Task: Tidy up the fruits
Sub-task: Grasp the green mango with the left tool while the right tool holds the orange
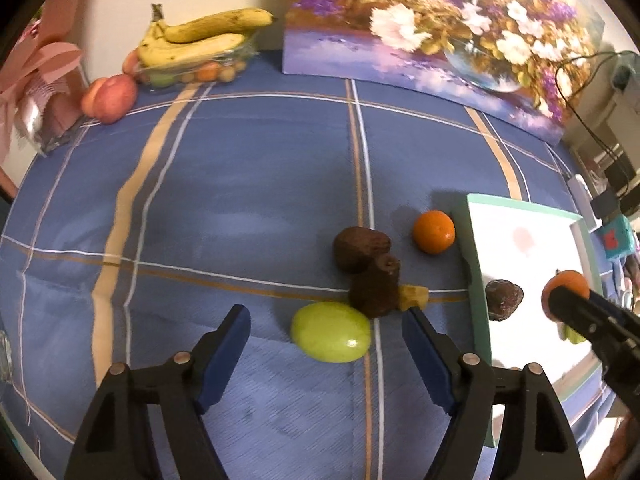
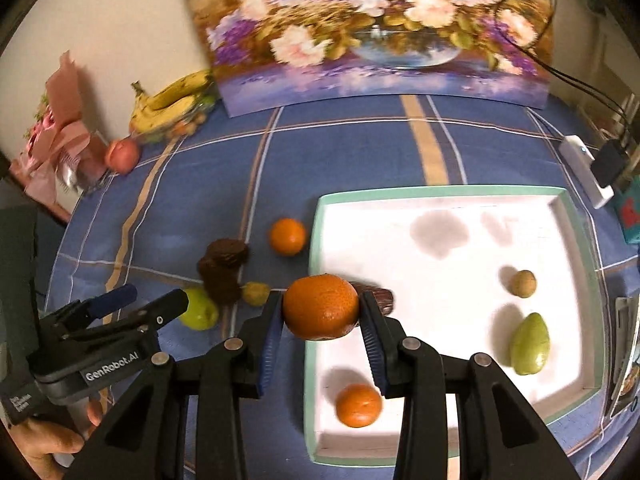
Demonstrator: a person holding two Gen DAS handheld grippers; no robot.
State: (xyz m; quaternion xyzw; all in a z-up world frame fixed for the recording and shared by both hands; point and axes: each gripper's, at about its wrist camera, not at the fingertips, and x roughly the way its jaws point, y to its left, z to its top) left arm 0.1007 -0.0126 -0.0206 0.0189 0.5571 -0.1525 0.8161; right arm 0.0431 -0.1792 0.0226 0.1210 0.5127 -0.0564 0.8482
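Your right tongs (image 2: 321, 312) are clamped on an orange (image 2: 320, 307), both blue pads pressing its sides, and the fruit hangs above the near-left edge of the white tray (image 2: 440, 248). Directly below these tongs, inside the tray, lies a second orange (image 2: 358, 405); just behind the held fruit, a dark brown fruit (image 2: 385, 298) is partly hidden. Farther right in the tray you have a green pear-shaped fruit (image 2: 530, 345) and, beyond it, a small tan round fruit (image 2: 524, 283). Your left tongs (image 1: 326, 332) stand with jaws apart, gripping nothing; a green fruit (image 1: 331, 332) lies on the blue checked cloth (image 1: 240, 184) between the two fingertips, touched by neither pad. Just ahead of these tongs sit two brown pieces (image 1: 368, 272) touching each other, with a small yellowish fruit (image 1: 414, 295) beside them on the right. Beyond those, a third orange (image 1: 434, 232) rests on the cloth just beside the tray wall. Far ahead at the left, bananas (image 1: 200, 38) lie on a clear container, with a peach (image 1: 109, 99) near it. A flower painting (image 1: 440, 20) leans at the back.
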